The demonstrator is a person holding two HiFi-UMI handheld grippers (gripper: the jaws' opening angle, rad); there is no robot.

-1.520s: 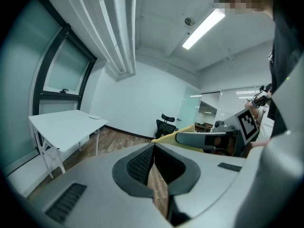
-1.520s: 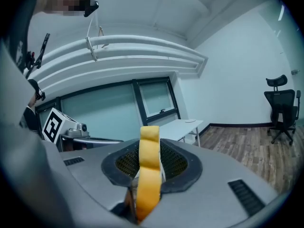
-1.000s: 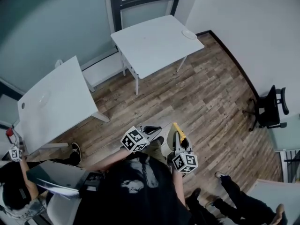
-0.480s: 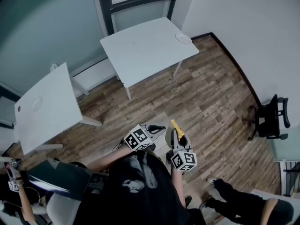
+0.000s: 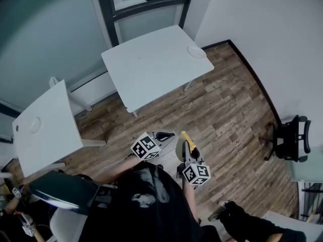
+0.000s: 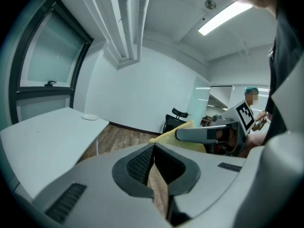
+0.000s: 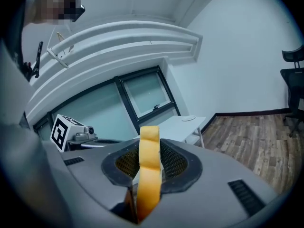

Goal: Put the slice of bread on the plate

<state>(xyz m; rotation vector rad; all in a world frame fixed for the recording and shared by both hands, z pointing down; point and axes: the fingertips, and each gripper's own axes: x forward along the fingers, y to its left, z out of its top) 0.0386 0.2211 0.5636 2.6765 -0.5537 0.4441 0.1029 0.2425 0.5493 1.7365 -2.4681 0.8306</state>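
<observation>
Bread [image 7: 149, 146] was clamped edge-on in the right gripper [image 5: 184, 140] jaws, upright, prob. so it wouldn't flop en route to the plate [image 5: 196, 52], well apart at the surface's [image 5: 146, 69] far corner. The left gripper [image 6: 154, 167] jaws were together, empty. Slice: thick, yellow-orange, slightly bent.

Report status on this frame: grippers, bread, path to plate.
Right gripper shut on bread. Left gripper shut, empty. Plate on far corner of table, bread not there yet. Nothing seen blocking the floor between.

Plate [image 5: 196, 51] on table [image 5: 151, 67] corner
</observation>
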